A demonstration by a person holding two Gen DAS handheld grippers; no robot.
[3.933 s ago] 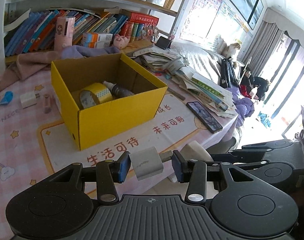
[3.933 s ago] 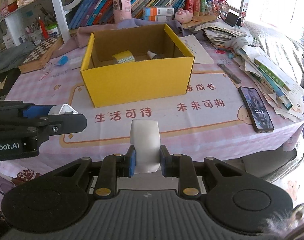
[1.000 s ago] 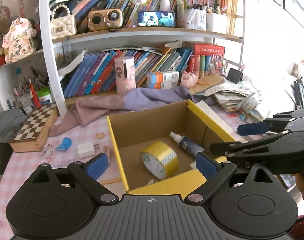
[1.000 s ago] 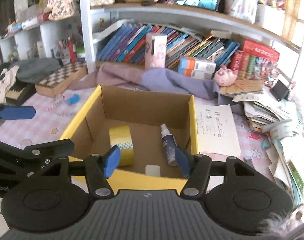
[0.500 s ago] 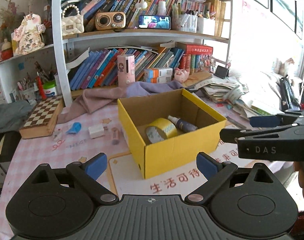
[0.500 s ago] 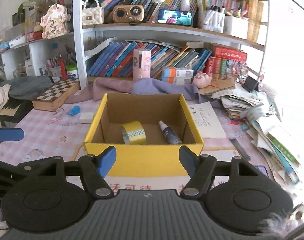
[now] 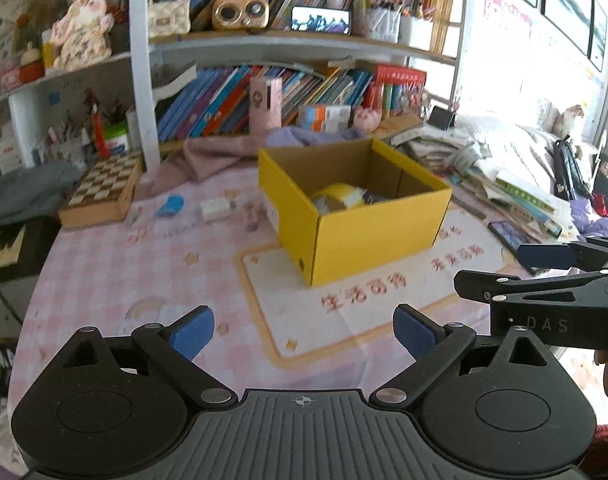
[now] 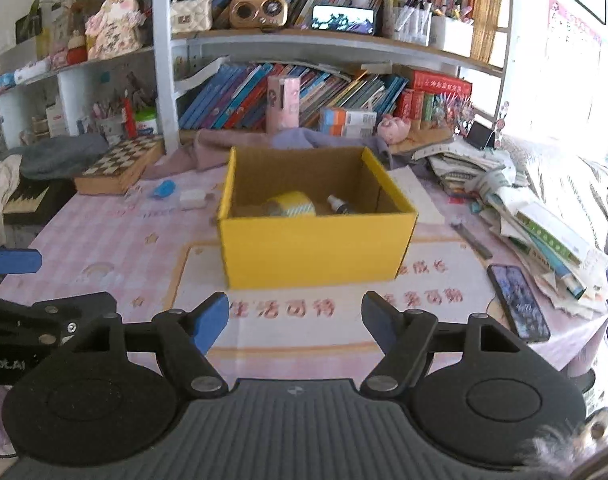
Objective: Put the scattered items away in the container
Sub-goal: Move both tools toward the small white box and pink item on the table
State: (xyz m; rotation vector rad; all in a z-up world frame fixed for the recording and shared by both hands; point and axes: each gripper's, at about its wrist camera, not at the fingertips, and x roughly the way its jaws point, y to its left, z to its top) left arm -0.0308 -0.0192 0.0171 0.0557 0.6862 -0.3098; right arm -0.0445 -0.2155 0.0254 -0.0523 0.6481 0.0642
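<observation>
Both grippers are hanging back from the yellow box (image 8: 316,248), farther off than half a second ago, and neither is carrying the white blocks pinched a few seconds back. The left gripper (image 7: 304,330) is showing its jaws spread wide and empty; the right gripper (image 8: 295,316) is likewise holding its jaws apart around nothing. In the box, at centre frame, a yellow tape roll (image 8: 291,203) and a small dark bottle (image 8: 339,205) are lying. Red Chinese writing is running across the mat (image 8: 344,316) on the bench (image 8: 103,248), too blurred to read. "DAS" is showing on the right gripper's side, lower right in the left view.
</observation>
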